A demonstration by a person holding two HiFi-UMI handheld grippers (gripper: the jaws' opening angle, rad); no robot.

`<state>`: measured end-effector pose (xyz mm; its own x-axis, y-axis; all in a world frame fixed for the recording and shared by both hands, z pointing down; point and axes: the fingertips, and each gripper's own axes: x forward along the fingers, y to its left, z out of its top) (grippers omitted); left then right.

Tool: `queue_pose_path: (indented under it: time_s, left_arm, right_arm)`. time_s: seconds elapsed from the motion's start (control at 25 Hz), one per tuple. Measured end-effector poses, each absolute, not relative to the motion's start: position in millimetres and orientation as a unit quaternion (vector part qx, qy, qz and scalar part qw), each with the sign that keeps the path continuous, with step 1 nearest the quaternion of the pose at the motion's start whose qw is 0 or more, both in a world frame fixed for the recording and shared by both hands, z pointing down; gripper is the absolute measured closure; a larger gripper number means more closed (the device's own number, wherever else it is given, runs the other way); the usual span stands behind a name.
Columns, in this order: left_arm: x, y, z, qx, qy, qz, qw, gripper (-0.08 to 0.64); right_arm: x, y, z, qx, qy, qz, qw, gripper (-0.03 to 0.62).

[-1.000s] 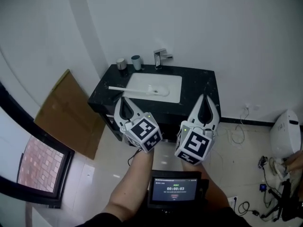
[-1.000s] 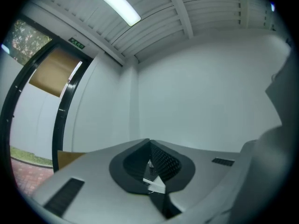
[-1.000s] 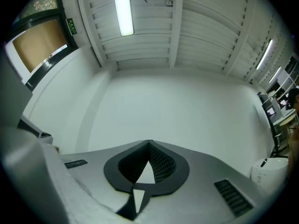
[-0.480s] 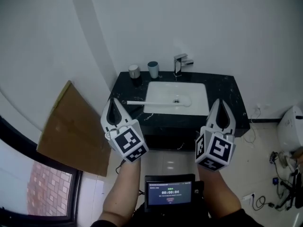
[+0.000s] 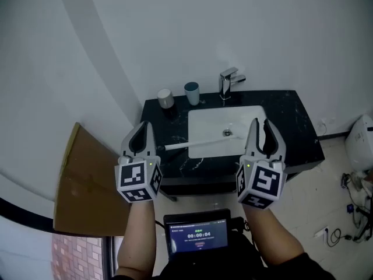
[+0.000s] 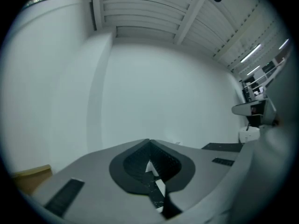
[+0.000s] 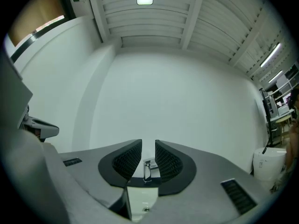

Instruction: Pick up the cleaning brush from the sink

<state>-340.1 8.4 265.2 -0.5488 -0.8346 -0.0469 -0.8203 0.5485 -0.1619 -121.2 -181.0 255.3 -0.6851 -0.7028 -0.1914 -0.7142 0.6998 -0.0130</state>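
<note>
The cleaning brush (image 5: pixel 195 142) has a long white handle. It lies across the left rim of the white sink (image 5: pixel 245 116), one end in the basin and the other on the black marble counter (image 5: pixel 291 127). My left gripper (image 5: pixel 144 125) hovers level over the counter's front left corner, just left of the handle's end; its jaws are shut with nothing held (image 6: pixel 149 141). My right gripper (image 5: pixel 260 121) hangs over the sink's front edge. Its jaws are opening, a narrow gap shows (image 7: pixel 148 143), and nothing is between them; the faucet (image 7: pixel 147 170) shows through the gap.
A chrome faucet (image 5: pixel 229 83) stands behind the basin, with a grey cup (image 5: pixel 166 98) and a blue cup (image 5: pixel 192 92) at the counter's back left. A cardboard sheet (image 5: pixel 84 182) leans on the wall at left. A white appliance (image 5: pixel 362 136) and cables (image 5: pixel 349 214) sit at right.
Both grippers and the view have come closer to the sink. The right gripper's jaws, closed before, now stand slightly apart. The left gripper has turned from slanting left to pointing straight ahead.
</note>
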Motion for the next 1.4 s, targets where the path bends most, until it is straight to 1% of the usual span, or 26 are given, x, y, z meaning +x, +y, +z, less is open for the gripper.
queue_pose_path:
  time_s: [0.12,0.2,0.28,0.36,0.44,0.48,0.52,0.68,0.8,0.92,1.0,1.16,1.28,1.4]
  left_arm:
    - [-377,-11,268,-0.530,0.843,-0.087,0.043,0.543]
    - [-407,-23,278,-0.556,0.817,-0.149,0.032,0.543]
    - [-433,-37,288,-0.595,0.780,-0.192,0.023,0.543]
    - [-459,-50,295,-0.643,0.744,-0.182,0.008,0.543]
    - [-487,-58,308,-0.690,0.701,-0.179,-0.014,0.541]
    - [-498,-60,316,-0.714,0.674,-0.189,-0.027,0.541]
    - [-508,-62,325,-0.735,0.648,-0.197,-0.040,0.540]
    - [-549,-73,344,-0.768,0.606,-0.194,-0.074,0.540]
    - [-564,-90,361,-0.780,0.584,-0.202,-0.097,0.538]
    - [-576,-112,375,-0.780,0.573,-0.227,-0.109,0.524]
    - [-577,-122,389,-0.786,0.551,-0.247,-0.134,0.483]
    - [-573,-144,412,-0.790,0.524,-0.269,-0.172,0.480]
    - [-570,-162,435,-0.790,0.500,-0.293,-0.201,0.480]
    - [-568,-177,454,-0.786,0.488,-0.315,-0.211,0.480]
  right_arm:
    - [-168,-191,263,-0.388,0.919,0.012,0.073,0.508]
    - [-197,-190,267,-0.389,0.918,0.008,0.069,0.448]
    - [-224,-187,270,-0.401,0.914,0.010,0.068,0.448]
    - [-254,-188,277,-0.419,0.906,-0.001,0.060,0.448]
    - [-284,-188,295,-0.437,0.897,-0.047,0.047,0.448]
    - [-298,-186,305,-0.445,0.892,-0.073,0.041,0.442]
    - [-311,-184,313,-0.452,0.886,-0.093,0.035,0.392]
    - [-350,-190,346,-0.488,0.863,-0.132,-0.004,0.388]
    - [-368,-204,386,-0.503,0.842,-0.189,-0.042,0.388]
    - [-377,-220,438,-0.500,0.796,-0.337,-0.045,0.388]
    - [-376,-227,472,-0.504,0.754,-0.418,-0.054,0.388]
    - [-368,-232,518,-0.532,0.704,-0.462,-0.092,0.388]
    - [-377,-238,544,-0.538,0.680,-0.484,-0.116,0.388]
    - [-393,-235,578,-0.536,0.658,-0.503,-0.166,0.388]
